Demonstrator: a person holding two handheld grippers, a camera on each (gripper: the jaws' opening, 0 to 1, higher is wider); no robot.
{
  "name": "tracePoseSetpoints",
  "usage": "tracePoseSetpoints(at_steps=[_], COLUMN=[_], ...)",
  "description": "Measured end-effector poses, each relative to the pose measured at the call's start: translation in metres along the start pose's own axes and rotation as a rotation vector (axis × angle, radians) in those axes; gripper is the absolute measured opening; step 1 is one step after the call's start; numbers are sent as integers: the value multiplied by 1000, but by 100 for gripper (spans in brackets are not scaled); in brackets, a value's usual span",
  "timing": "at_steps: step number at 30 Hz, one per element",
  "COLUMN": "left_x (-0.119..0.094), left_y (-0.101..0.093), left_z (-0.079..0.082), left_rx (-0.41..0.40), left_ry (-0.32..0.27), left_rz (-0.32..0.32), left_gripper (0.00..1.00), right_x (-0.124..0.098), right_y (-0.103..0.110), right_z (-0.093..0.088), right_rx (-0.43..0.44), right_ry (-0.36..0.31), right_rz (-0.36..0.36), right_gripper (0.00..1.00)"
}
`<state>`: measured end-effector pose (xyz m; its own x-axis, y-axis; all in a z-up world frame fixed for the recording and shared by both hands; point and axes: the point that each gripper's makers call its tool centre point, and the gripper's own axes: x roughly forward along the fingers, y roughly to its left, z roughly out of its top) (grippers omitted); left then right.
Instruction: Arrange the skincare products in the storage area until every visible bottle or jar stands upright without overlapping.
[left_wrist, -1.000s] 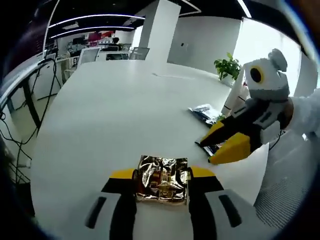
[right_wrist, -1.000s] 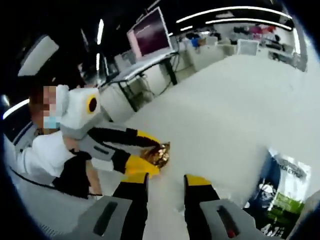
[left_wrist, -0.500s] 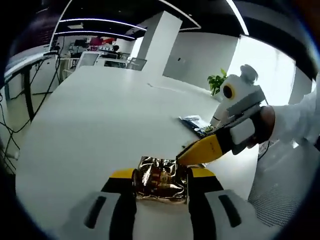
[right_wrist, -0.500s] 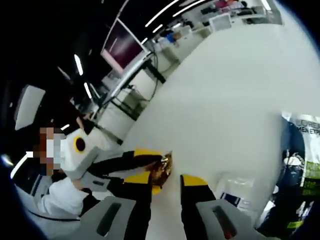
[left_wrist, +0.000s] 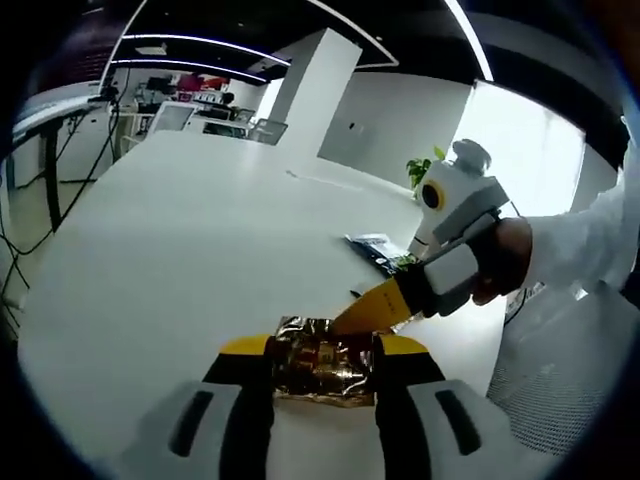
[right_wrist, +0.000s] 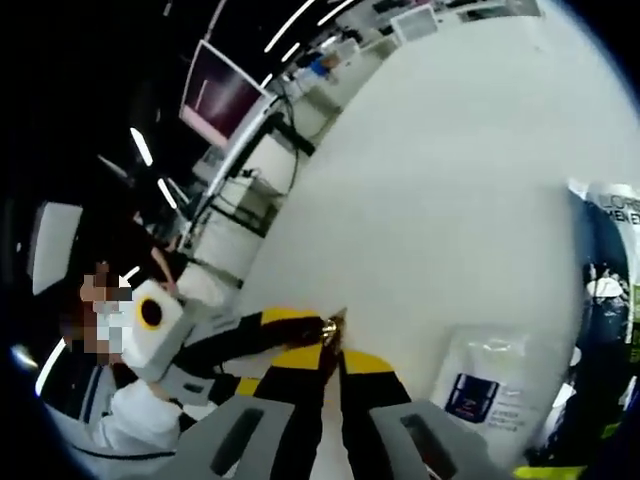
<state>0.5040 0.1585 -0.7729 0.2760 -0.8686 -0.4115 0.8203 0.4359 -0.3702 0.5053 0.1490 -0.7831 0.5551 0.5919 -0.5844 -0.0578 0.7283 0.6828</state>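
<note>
Tabletop (left_wrist: 180, 230), white, in an office: left tongs (left_wrist: 322, 352) clamp a gold packet (left_wrist: 322, 358); right tongs (right_wrist: 331, 362) nearly closed on its edge.

My left hand-held gripper (left_wrist: 323, 352) has yellow tips and holds a crinkled gold foil packet (left_wrist: 324, 359); the desk (left_wrist: 190, 230) is plain white.

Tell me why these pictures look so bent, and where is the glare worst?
Left gripper view: the fisheye lens curves the white table; the window at upper right is blown out, and the gold foil packet held in the left gripper glints. Right gripper view: the table is washed out and the tilted room looks soft, the ceiling lights reduced to streaks.
</note>
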Motion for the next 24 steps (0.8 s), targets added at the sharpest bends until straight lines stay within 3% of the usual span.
tracePoseSetpoints(at_steps=[7,10,15,21,24], left_x=[-1,-2,-6,-8,-5], left_y=[-1,1,3,3,-10], left_z=[0,0,11,31,42], left_rx=[12,56,13,-90,-150], left_ry=[-11,-8,-47,-119,-165], left_rz=[-6,7,2,-12,-61], left_gripper=[36,36,40,37,36], right_x=[-1,-5,-15,-40,-55], right_y=[4,6,6,11,12], right_z=[-1,1,10,26,33], right_rx=[-22,-24,-51,-92,-104], right_ry=[-3,-15,-46,-116,-156], right_rz=[8,18,13,16,19], right_gripper=[0,0,0,0,0])
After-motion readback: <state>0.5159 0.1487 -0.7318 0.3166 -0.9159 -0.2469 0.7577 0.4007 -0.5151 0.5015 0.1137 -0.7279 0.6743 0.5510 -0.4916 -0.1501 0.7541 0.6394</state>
